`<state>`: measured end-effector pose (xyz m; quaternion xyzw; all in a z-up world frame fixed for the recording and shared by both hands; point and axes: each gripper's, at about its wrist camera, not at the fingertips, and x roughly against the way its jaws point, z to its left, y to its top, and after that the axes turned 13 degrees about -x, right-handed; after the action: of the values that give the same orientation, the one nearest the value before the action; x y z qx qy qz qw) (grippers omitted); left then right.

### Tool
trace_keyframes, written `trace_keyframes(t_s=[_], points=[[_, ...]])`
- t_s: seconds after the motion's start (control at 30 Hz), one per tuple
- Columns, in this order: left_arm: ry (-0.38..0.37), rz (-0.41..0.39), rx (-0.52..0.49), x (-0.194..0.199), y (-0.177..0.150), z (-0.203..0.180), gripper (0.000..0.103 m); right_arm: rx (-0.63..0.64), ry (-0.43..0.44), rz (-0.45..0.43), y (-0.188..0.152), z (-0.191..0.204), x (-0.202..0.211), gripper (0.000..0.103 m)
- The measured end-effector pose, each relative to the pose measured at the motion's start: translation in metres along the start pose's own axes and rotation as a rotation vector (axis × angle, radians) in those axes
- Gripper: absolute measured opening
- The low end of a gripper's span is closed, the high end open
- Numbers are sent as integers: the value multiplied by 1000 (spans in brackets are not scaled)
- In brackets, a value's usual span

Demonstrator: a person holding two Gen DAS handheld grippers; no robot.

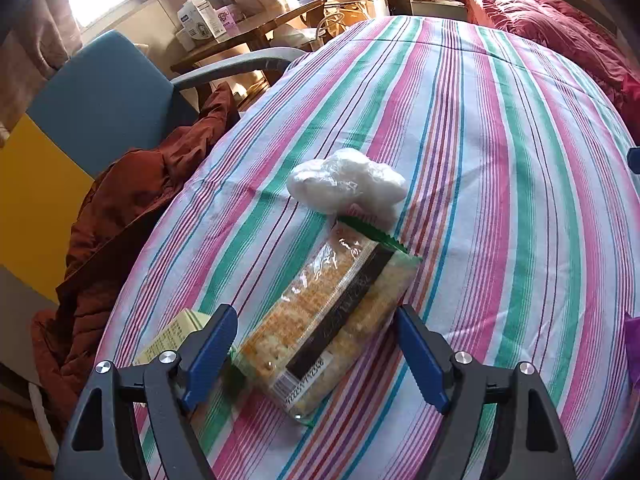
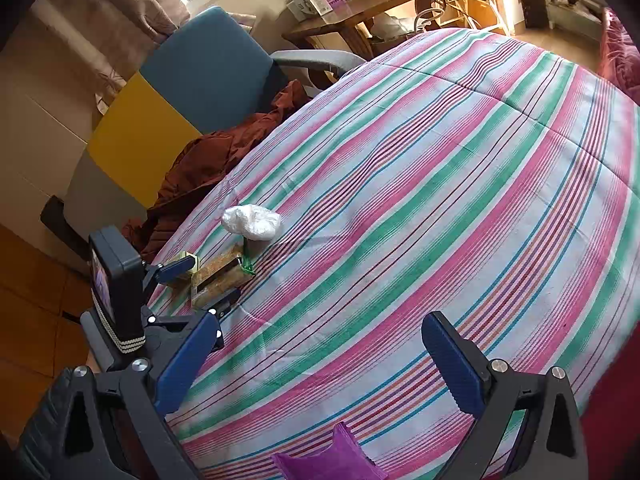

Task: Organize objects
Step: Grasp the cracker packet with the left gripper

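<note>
A clear-wrapped cracker packet (image 1: 332, 316) with a dark band and green ends lies on the striped bedspread (image 1: 500, 160). My left gripper (image 1: 316, 356) is open, its blue pads on either side of the packet's near end without touching it. A pale yellow-green box (image 1: 176, 336) lies just left of the left pad. A white crumpled plastic bag (image 1: 348, 184) sits beyond the packet. In the right wrist view my right gripper (image 2: 320, 364) is open and holds nothing; a purple wrapper (image 2: 332, 460) lies below it. The left gripper (image 2: 208, 284), the packet (image 2: 218, 276) and the bag (image 2: 252, 222) show at left.
A blue and yellow chair (image 1: 104, 100) stands left of the bed, with a rust-brown jacket (image 1: 120, 224) draped at the bed's edge. A crimson quilt (image 1: 568, 28) lies at the far right. A wooden table (image 1: 256, 32) with boxes stands behind.
</note>
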<state>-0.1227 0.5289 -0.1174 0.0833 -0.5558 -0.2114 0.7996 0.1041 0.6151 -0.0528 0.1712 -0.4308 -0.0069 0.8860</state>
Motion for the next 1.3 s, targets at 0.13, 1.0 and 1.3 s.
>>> trace_keyframes(t_s=[0.13,1.0,1.3], points=[[-36,-5,37,-8,6,8,82,5,3,11,-1,1,-2,103],[13,46,533,106,-127,-92,52,178,-125,117,-20,25,-28,103],[3,-24,587,139,-140,-93,49,427,-163,157,-44,92,-51,103]])
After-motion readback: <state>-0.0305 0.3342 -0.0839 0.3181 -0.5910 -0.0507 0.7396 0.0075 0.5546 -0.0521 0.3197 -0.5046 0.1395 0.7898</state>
